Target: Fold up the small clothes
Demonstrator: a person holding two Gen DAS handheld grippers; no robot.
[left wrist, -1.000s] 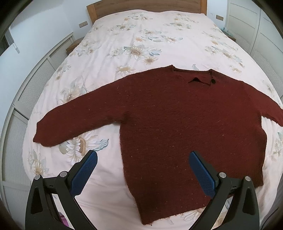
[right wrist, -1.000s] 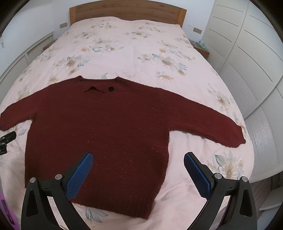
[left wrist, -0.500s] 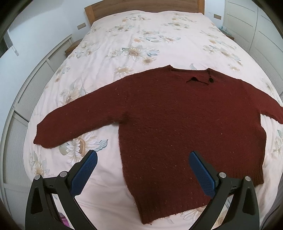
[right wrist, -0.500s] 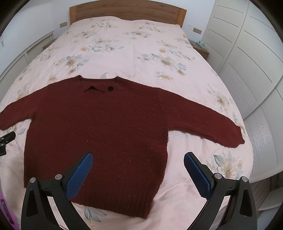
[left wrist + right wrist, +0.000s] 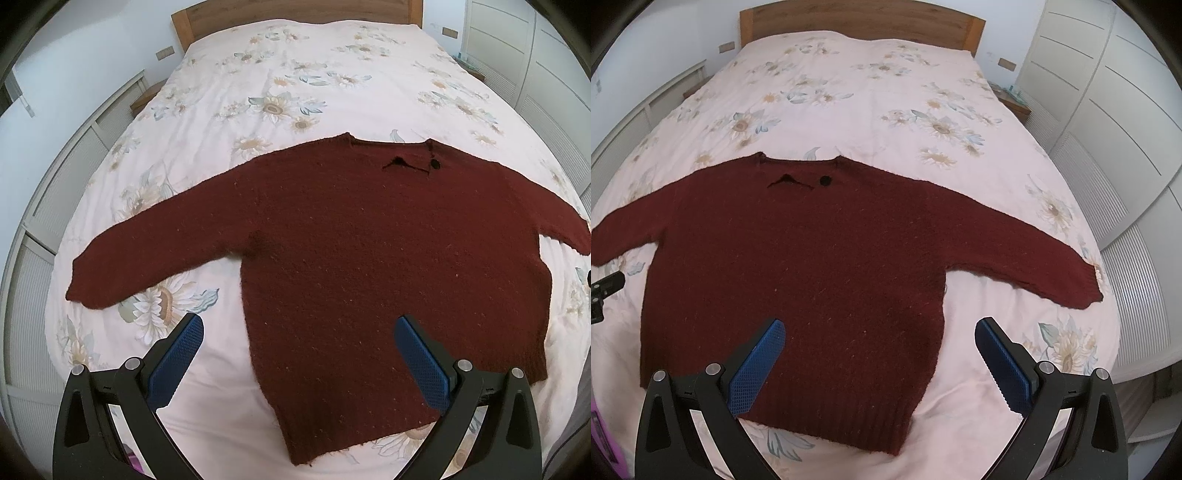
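Blue-padded grippers (image 5: 298, 334) (image 5: 880, 336) agape above sweater (image 5: 369, 258)

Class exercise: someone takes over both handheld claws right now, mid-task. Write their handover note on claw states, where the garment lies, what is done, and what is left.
Left claw: open, empty, hovering above the near hem.
Right claw: open, empty, also above the hem.
Dark red knitted sweater: lies flat on the floral pink bedspread, neckline towards the wooden headboard, both sleeves spread out sideways.
Done: sweater is laid out; no fold visible.
Left: all folding, probably sleeves inward first, then the body.
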